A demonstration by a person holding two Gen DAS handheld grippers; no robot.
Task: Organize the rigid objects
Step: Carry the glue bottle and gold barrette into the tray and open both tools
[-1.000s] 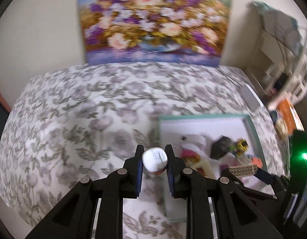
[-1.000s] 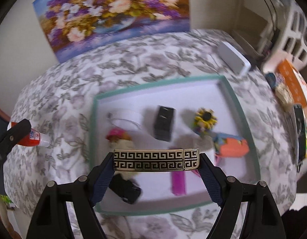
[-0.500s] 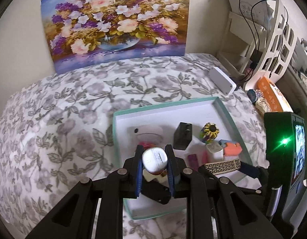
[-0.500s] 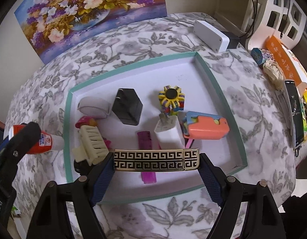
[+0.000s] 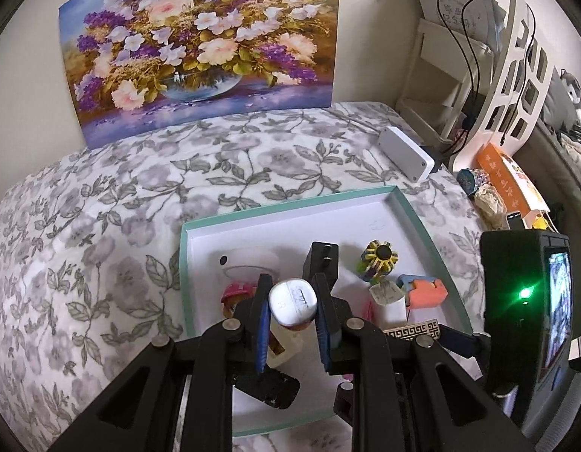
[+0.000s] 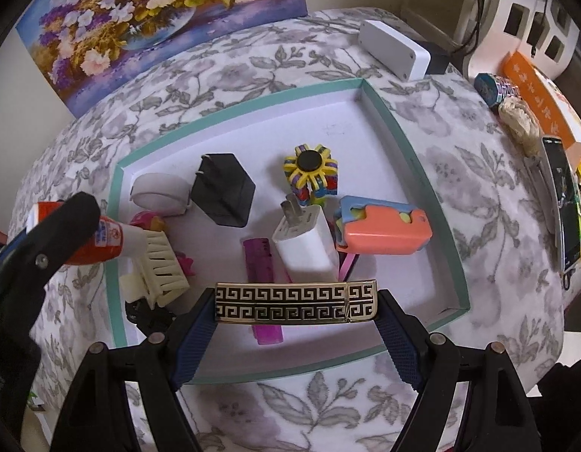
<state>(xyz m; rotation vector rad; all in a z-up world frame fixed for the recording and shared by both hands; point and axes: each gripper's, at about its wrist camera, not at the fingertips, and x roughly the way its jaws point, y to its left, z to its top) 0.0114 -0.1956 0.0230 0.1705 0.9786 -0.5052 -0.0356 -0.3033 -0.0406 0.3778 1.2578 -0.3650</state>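
My left gripper (image 5: pixel 292 303) is shut on a small red and white glue bottle (image 5: pixel 293 302), which hangs over the left part of the teal-rimmed tray (image 5: pixel 422 226). From the right wrist view the same glue bottle (image 6: pixel 113 243) shows above a cream hair claw (image 6: pixel 160 269). My right gripper (image 6: pixel 296 301) is shut on a gold and black patterned bar (image 6: pixel 296 302), held across its length over the tray (image 6: pixel 414 158) near its front edge. In the tray lie a black charger (image 6: pixel 222 188), a white charger (image 6: pixel 307 245), a purple lighter (image 6: pixel 262 263), an orange case (image 6: pixel 384 231) and a yellow spinner (image 6: pixel 311 167).
The tray rests on a floral cloth (image 5: pixel 102 226) over a table. A flower painting (image 5: pixel 200 49) leans on the back wall. A white box (image 6: pixel 394 51) sits behind the tray; a phone (image 6: pixel 565 203) and an orange book (image 6: pixel 535 86) lie at the right edge.
Both grippers have moved in over the tray with their loads, the left one sweeping right from the bare cloth to above the tray's left side. The grips are unchanged.
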